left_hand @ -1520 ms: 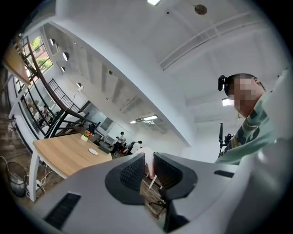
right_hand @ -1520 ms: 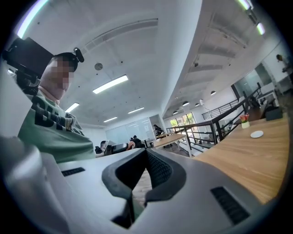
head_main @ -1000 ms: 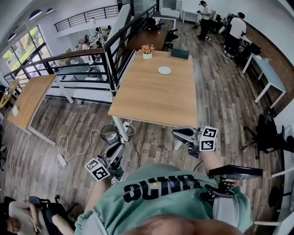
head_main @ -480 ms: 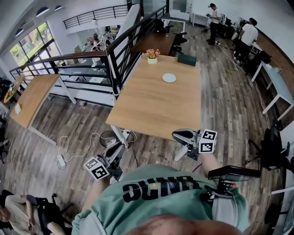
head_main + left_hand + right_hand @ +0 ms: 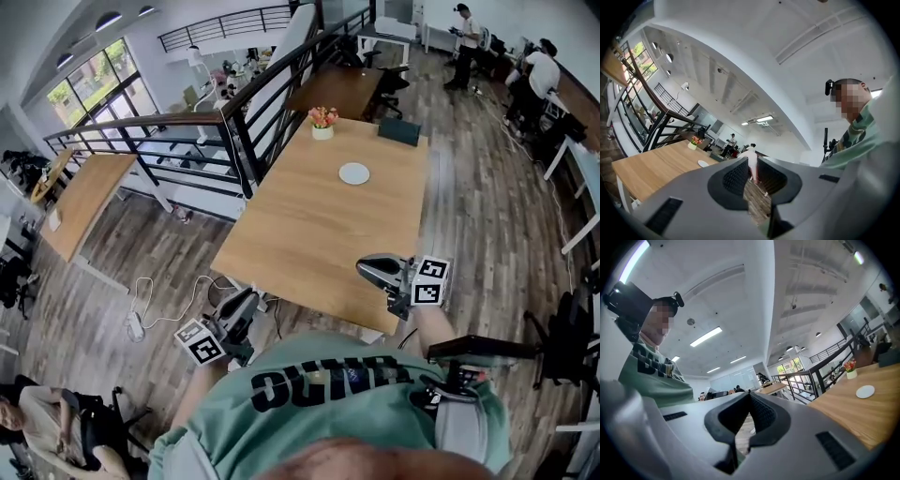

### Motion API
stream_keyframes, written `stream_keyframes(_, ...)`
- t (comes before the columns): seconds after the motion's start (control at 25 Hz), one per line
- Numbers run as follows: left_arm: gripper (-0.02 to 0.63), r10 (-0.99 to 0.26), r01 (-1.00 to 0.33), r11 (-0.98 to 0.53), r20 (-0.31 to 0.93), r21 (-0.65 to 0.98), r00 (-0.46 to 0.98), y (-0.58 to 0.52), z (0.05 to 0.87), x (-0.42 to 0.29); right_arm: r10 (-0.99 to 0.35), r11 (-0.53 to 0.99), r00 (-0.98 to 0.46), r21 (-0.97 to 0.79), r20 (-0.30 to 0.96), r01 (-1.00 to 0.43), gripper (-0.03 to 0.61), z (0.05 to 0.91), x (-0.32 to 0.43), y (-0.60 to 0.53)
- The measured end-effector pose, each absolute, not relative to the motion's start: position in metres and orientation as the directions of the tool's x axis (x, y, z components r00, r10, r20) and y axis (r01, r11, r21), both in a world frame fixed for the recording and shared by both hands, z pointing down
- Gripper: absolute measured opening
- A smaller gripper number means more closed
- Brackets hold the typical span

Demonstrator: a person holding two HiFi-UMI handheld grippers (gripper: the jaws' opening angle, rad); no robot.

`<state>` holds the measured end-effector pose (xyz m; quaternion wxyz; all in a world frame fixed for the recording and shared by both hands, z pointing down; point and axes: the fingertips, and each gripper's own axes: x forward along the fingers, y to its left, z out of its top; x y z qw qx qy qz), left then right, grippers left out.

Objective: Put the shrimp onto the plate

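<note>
I hold the left tongs [image 5: 247,301] slightly apart and empty. The right tongs [image 5: 367,269] are closed at the tips on nothing. Both hang by the bench's [image 5: 300,234] near edge, well apart from the plate [image 5: 354,173], which lies flat toward the far end. Flowers [image 5: 323,120] and a dark pad [image 5: 399,131] sit beyond it. I can't make out the shrimp.

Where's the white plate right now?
In the head view the white plate lies at the far end of the wooden table, near the flower pot and a dark flat object.
</note>
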<state>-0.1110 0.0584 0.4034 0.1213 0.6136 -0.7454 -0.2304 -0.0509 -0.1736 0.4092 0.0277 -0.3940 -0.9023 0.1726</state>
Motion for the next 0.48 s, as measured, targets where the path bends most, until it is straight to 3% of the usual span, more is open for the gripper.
stream_keyframes(0.48, 0.063, -0.987, -0.862, 0.106, -0.056, 0.496, -0.154, -0.019, 0.413, -0.153, 0.662, 0.659, -0.741, -0.383, -0.112, 0.647, 0.006, 0.434, -0.079, -0.248)
